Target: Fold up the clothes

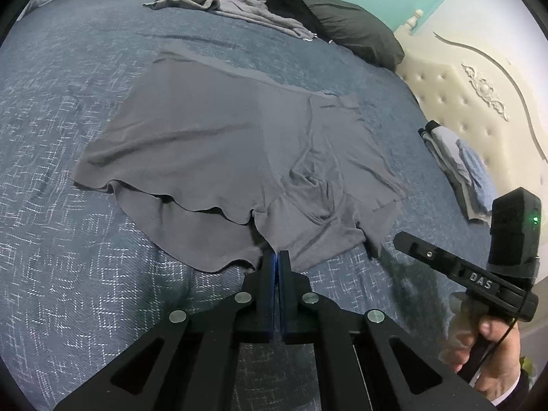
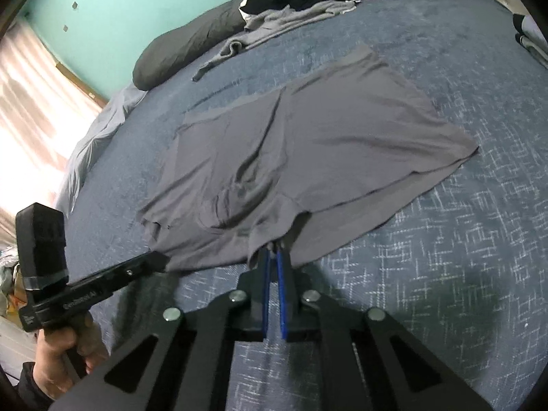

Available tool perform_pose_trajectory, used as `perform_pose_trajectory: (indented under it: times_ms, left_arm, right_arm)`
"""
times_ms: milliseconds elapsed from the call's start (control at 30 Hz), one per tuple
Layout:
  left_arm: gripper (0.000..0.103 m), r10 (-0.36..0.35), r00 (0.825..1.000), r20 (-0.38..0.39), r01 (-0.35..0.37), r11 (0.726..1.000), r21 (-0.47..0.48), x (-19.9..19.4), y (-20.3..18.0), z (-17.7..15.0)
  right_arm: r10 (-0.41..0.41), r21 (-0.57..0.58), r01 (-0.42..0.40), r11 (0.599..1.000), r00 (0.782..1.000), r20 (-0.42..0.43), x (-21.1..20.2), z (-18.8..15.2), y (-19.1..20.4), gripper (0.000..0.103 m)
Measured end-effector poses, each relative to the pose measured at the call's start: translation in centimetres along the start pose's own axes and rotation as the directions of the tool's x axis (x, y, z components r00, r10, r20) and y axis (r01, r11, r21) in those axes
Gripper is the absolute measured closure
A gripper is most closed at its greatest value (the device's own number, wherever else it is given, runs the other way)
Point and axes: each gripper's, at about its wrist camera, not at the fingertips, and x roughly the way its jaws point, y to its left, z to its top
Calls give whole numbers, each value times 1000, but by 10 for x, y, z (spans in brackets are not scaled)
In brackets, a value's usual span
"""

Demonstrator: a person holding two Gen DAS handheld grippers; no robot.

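Note:
Grey boxer shorts (image 1: 219, 137) lie spread flat on a blue patterned bedspread (image 1: 68, 274), waistband away from me and leg hems towards me. My left gripper (image 1: 277, 257) is shut, its blue pads pressed together on the near hem by the crotch. In the right wrist view the shorts (image 2: 325, 137) bunch up into my right gripper (image 2: 274, 251), which is shut on a pinch of the near hem. Each gripper also shows in the other's view: the right one (image 1: 399, 239) at the right leg hem, the left one (image 2: 159, 260) at the fabric's edge.
A heap of grey clothes (image 1: 239, 7) and dark pillows (image 1: 352, 30) lie at the far side of the bed. A folded stack (image 1: 459, 167) sits by the cream tufted headboard (image 1: 479, 85). A hand (image 1: 493, 352) holds the right gripper's handle.

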Motion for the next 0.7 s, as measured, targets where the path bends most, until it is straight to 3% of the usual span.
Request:
perform_pose_trajectory:
  times_ms: [100,167,200,500,533,633,700]
  left_arm:
    - [102,1,1000,3,-1,1000,1,-1,-1,1]
    - [102,1,1000,4,-1,1000,0,-1,-1,0]
    - [102,1,1000,3,-1,1000,0,-1,-1,0]
    - [102,-7,1000,0,7,1000,10,-2,-4,-2]
    - [102,-7,1000,-1,7,1000,11,-2,-3,-2]
    - [102,-6,1000,-2,6,1000,10,-3,-2,-3]
    - [102,-5,1000,-2,5,1000,10,-4,-1,-3]
  right_arm:
    - [25,-31,-26,999,999,-21,1,2,8,93]
    - [18,-71,-20,997,999,-30,4,1,18,78]
    - [16,-86,-19,996,999,-34,5,0,22,76]
    - [-76,-159,66,985,996,-54,27,-5,30,75]
    - [-72,-160,61,985,996,-59,29,-5,29,75]
    - [-67,-140,58,988,996,-61,31,-2,21,94]
    - [-46,-106,40,994,998,-53,27,-1,13,99]
